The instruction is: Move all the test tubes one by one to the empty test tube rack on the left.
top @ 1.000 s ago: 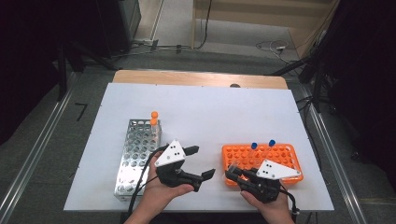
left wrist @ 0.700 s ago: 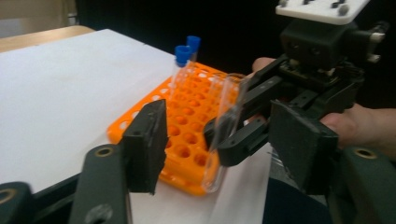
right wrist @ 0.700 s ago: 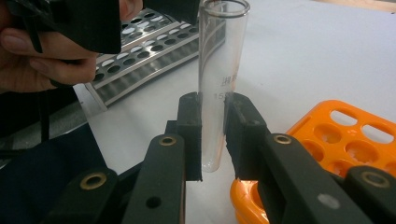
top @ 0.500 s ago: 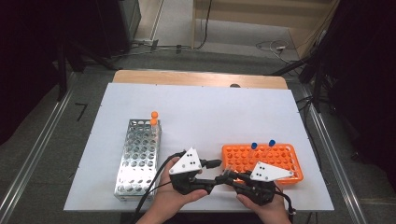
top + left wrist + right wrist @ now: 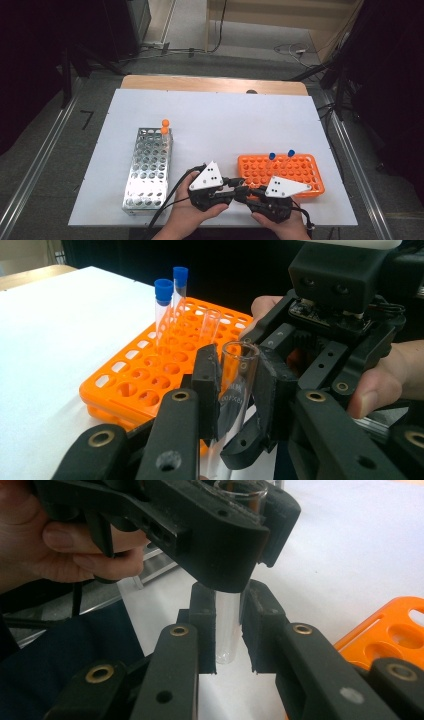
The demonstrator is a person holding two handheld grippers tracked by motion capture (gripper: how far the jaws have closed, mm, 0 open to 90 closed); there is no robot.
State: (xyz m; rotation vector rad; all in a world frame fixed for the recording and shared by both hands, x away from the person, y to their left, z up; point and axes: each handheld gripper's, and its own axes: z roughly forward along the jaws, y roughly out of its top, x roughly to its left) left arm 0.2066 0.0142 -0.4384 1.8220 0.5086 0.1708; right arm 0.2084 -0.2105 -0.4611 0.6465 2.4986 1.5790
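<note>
A clear, uncapped test tube (image 5: 239,371) stands upright between my two grippers, just in front of the orange rack (image 5: 305,172). My left gripper (image 5: 235,390) has just been closing and its pads now press the tube near its open top. My right gripper (image 5: 227,632) is shut on the lower part of the same tube (image 5: 226,615), with the left gripper (image 5: 215,525) directly above it. In the high view the left gripper (image 5: 231,189) and right gripper (image 5: 248,193) meet tip to tip near the table's front edge.
The orange rack (image 5: 150,385) holds two blue-capped tubes (image 5: 163,305) and one uncapped tube (image 5: 210,325). A metal rack (image 5: 147,172) at the left carries orange-capped tubes (image 5: 165,126) at its far end. The white table top (image 5: 225,120) lies open behind.
My left gripper moved right, away from the metal rack, up to the right gripper, and its jaws went from wide open to shut on the tube. The right gripper stayed put.
</note>
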